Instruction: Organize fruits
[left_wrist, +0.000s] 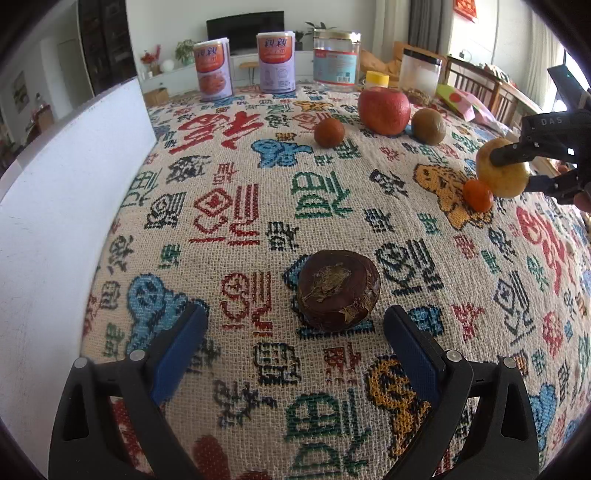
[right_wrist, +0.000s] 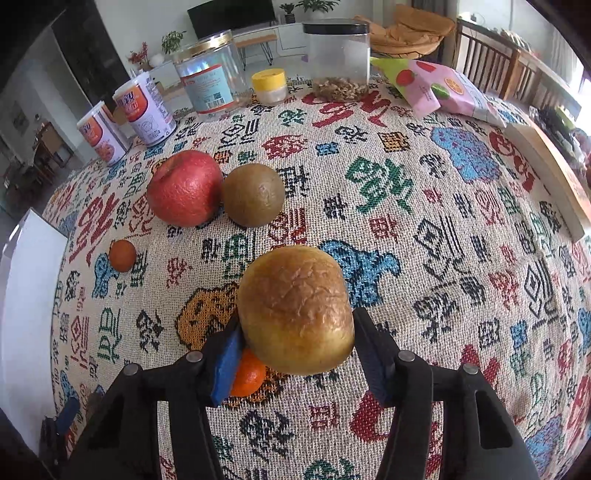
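Fruits lie scattered on the patterned surface (left_wrist: 258, 206), and the right gripper (right_wrist: 295, 332) is clenched on a wrinkled yellow fruit (right_wrist: 295, 310) — its pads press both flanks — just above a small orange (right_wrist: 249, 373), well short of the red apple (right_wrist: 184, 188). The left gripper (left_wrist: 295, 332) hangs released before a dark brown fruit (left_wrist: 338, 291). Judged step: carrying the yellow fruit toward the apple's group; next comes a gentle set-down. The small orange is half hidden — a white box (left_wrist: 55, 192) is cut off
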